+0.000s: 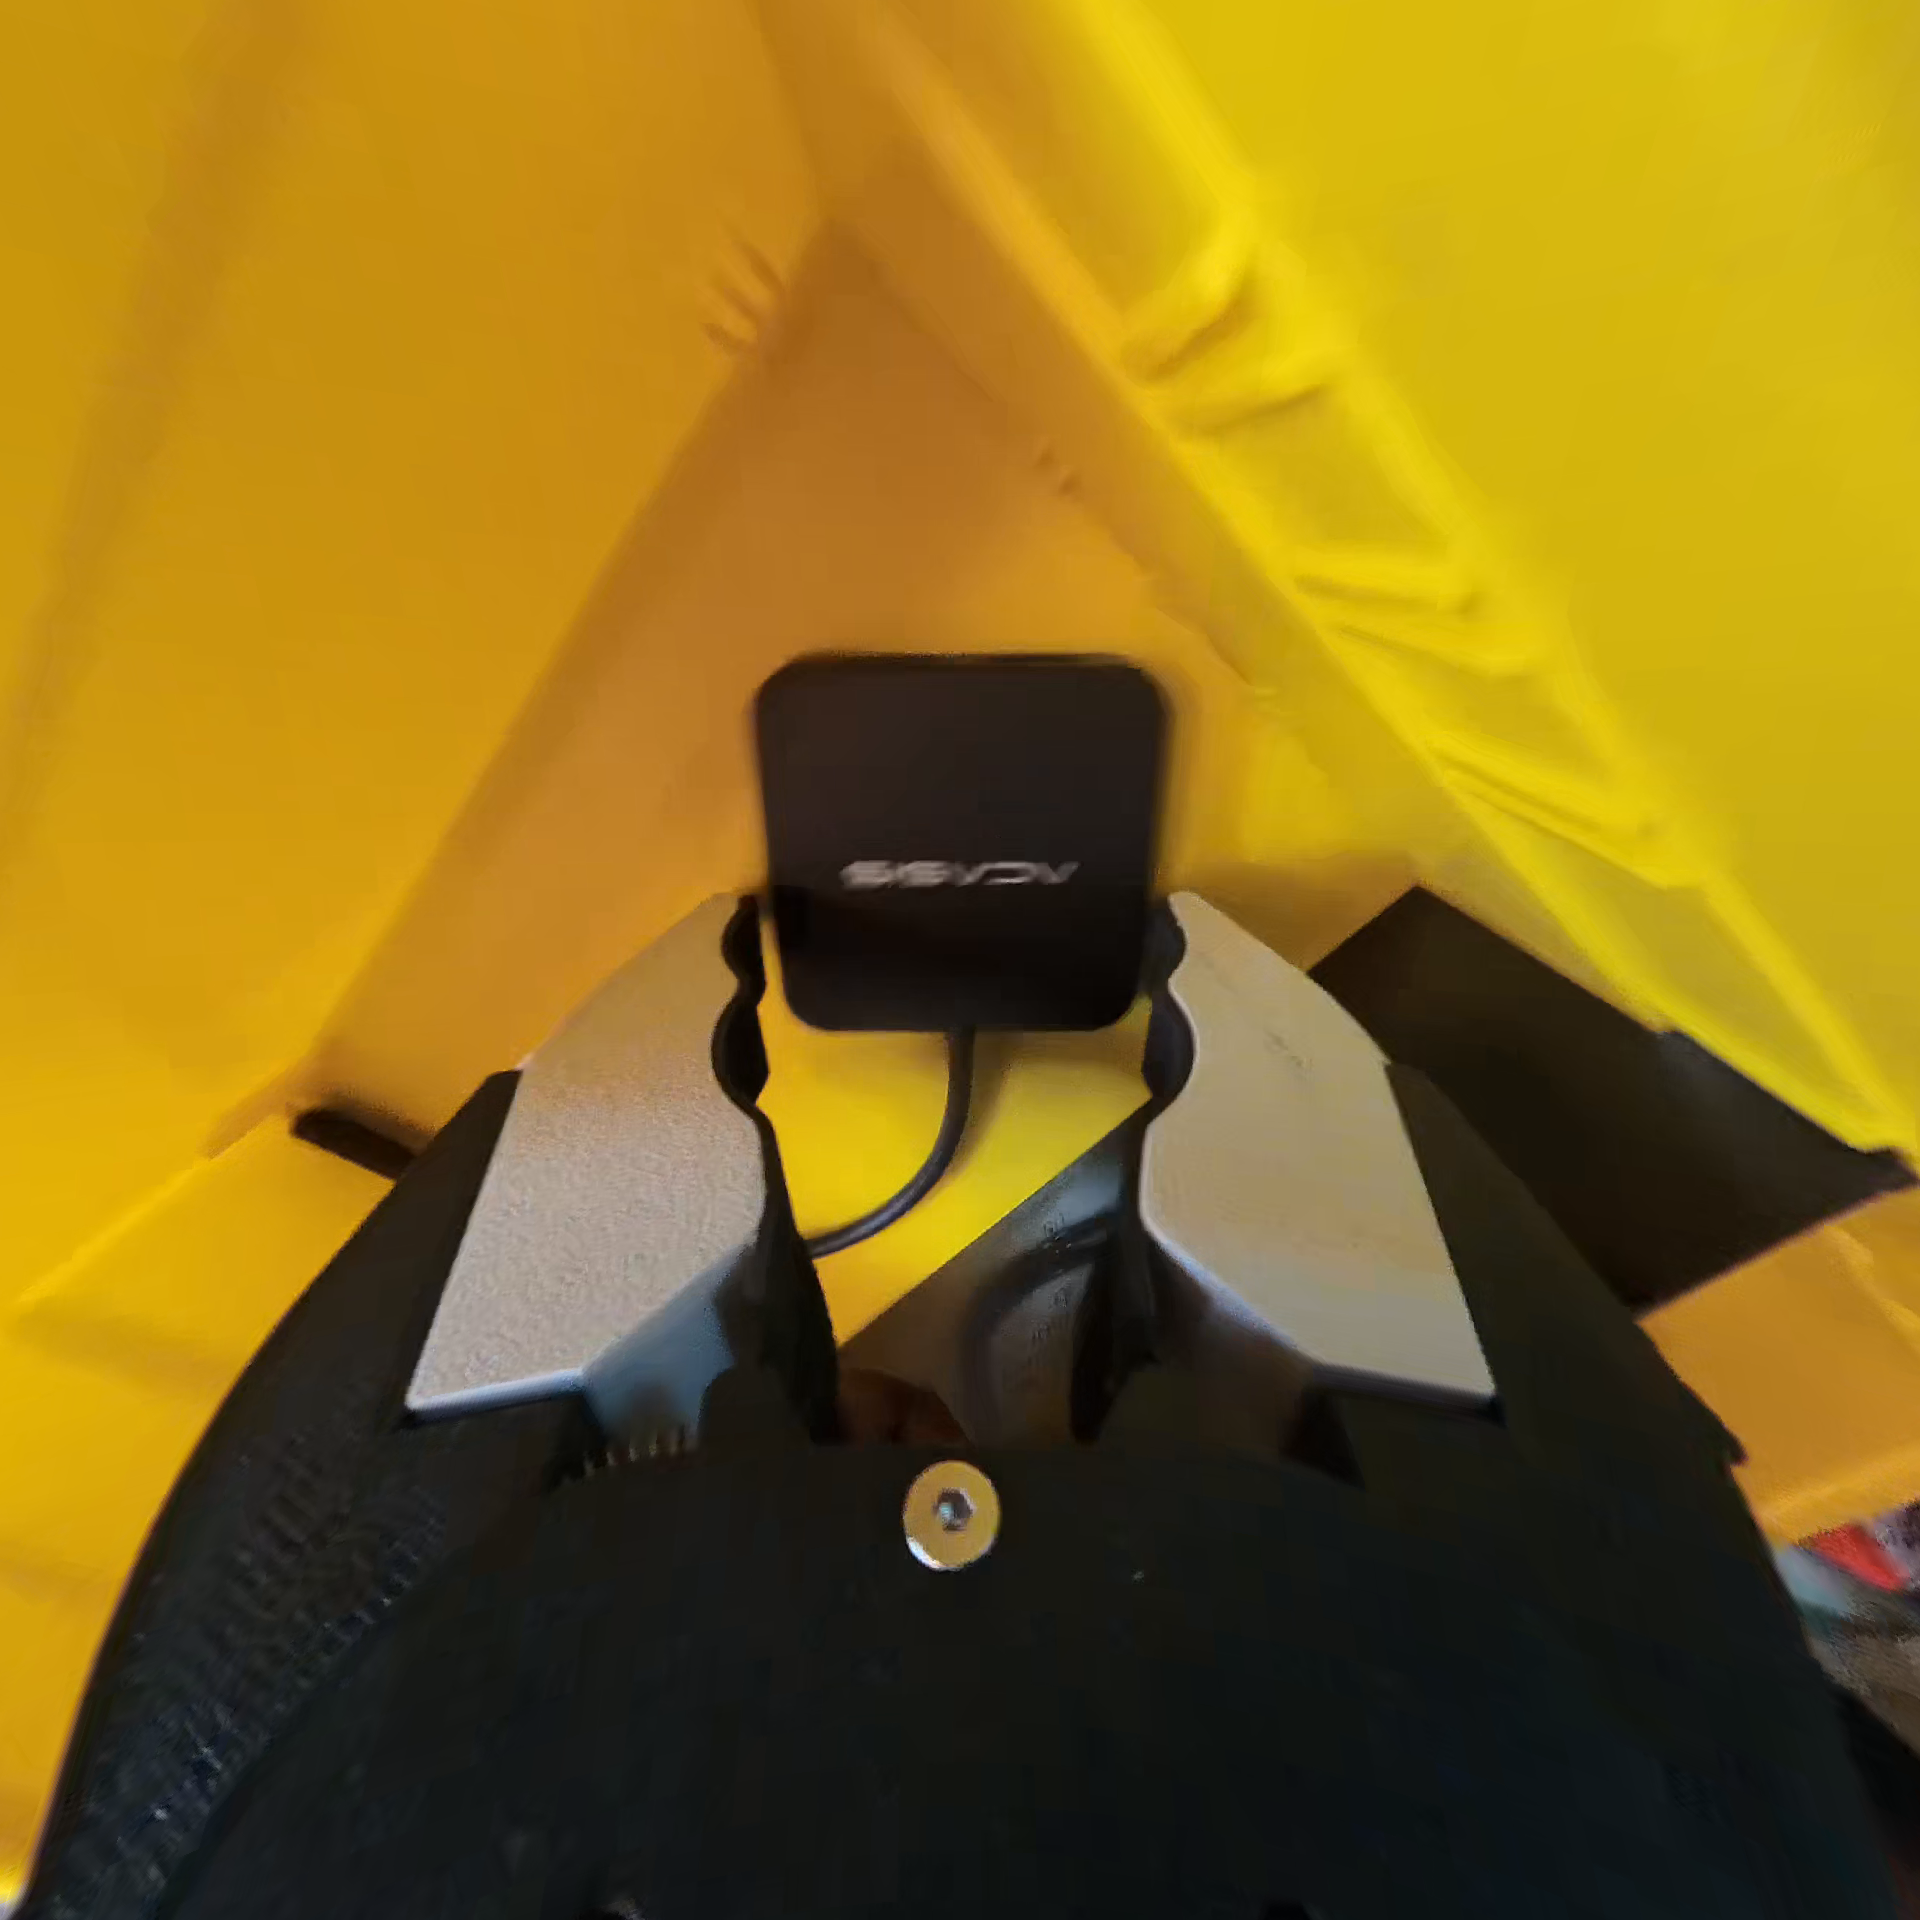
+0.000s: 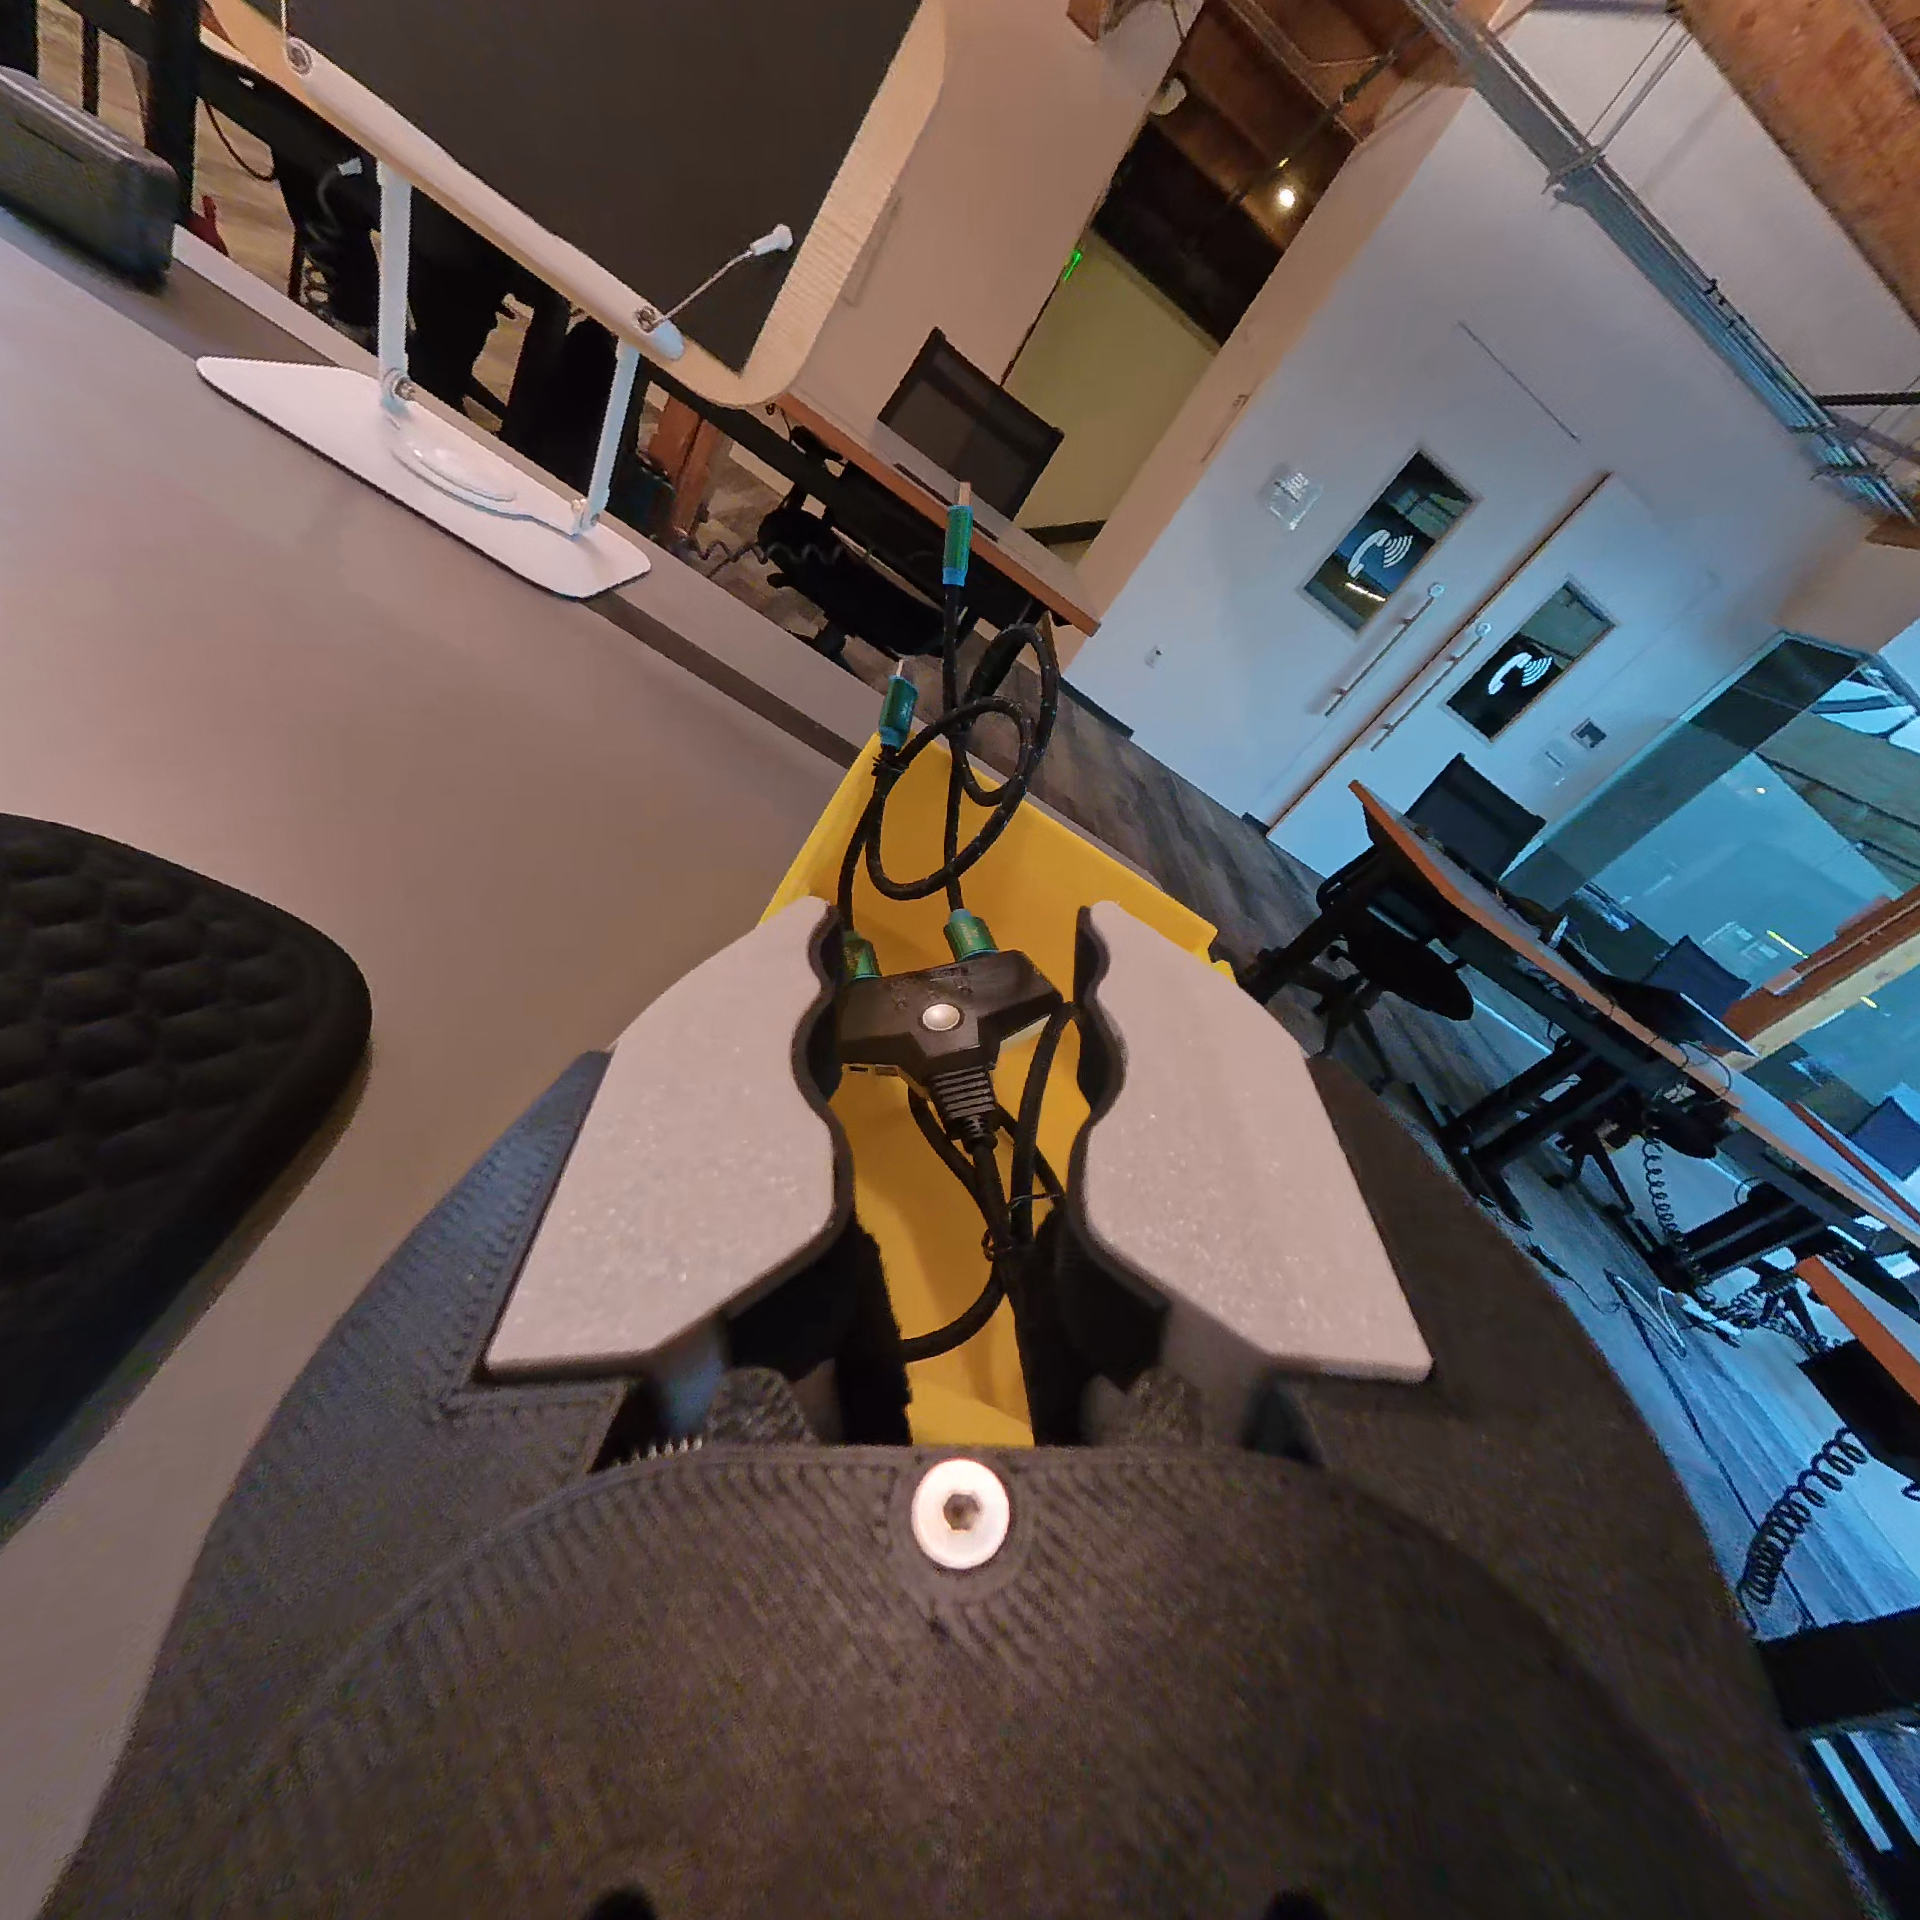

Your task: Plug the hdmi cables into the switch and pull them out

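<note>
In the right wrist view, the black Y-shaped HDMI switch (image 2: 940, 1013) sits between the tips of my right gripper (image 2: 956, 977), over the yellow bin (image 2: 1049, 852). The jaws stand closed to the switch's width. Two braided HDMI cables with green plugs (image 2: 971, 935) are plugged into its far side. Their free green ends (image 2: 956, 545) stick up in the air. The switch's own lead (image 2: 982, 1153) hangs toward me. In the blurred left wrist view, my left gripper (image 1: 961, 935) is shut on a black square box (image 1: 956, 831) with a thin cable (image 1: 935, 1143), inside the yellow bin (image 1: 416, 520).
The bin stands at the far edge of a grey table (image 2: 364, 727). A white lamp stand (image 2: 436, 457) is at the back left and a black mesh pad (image 2: 135, 1039) at the left. Desks and chairs fill the room beyond.
</note>
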{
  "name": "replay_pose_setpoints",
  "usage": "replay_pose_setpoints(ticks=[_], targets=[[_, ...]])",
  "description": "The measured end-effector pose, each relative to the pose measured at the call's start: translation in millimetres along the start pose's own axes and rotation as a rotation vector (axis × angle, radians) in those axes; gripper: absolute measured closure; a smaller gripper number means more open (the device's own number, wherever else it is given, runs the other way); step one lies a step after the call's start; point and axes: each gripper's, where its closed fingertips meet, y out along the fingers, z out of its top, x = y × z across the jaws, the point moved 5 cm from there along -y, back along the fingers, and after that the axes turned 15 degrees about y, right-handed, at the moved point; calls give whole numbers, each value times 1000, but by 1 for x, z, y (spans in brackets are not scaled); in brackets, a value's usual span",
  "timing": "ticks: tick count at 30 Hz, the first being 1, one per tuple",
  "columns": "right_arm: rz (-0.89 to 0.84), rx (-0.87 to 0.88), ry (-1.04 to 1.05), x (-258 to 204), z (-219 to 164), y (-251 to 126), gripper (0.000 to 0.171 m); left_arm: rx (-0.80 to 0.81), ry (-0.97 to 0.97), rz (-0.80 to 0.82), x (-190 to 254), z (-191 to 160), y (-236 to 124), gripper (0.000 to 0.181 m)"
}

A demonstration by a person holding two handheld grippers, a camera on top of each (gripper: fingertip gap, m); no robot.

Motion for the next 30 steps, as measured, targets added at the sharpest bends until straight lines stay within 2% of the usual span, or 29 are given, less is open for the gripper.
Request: replay_pose_setpoints(ticks=[1,4,7,10,12,14,16,19,23,26,30], targets=[[-1,-2,-4,-1,-1,0,128,5,28,-3,2,4,-1,114],[0,-14,-33,-3,-4,2,128,6,68,36,5,9,-2,114],[-13,-28,-85,-4,-4,2,129,106,11,192,-3,7,-16,115],[-30,-2,-90,-2,1,1,130,315,-97,429,-5,1,-56,115],[-11,32,-64,-5,5,0,131,441,-165,677,0,-8,-96,115],[28,67,-28,-13,10,1,132,641,-201,922,21,-13,-142,115],[80,97,-6,-24,15,3,132,912,-163,1140,61,-9,-184,115],[185,132,5,-50,24,8,132,1253,-37,1371,133,5,-222,115],[317,190,-8,-91,40,10,132,1435,65,1559,202,30,-228,115],[486,325,23,-135,61,3,132,1518,114,1571,235,58,-215,115],[781,555,126,-197,91,-25,130,1580,215,1491,271,99,-181,116]])
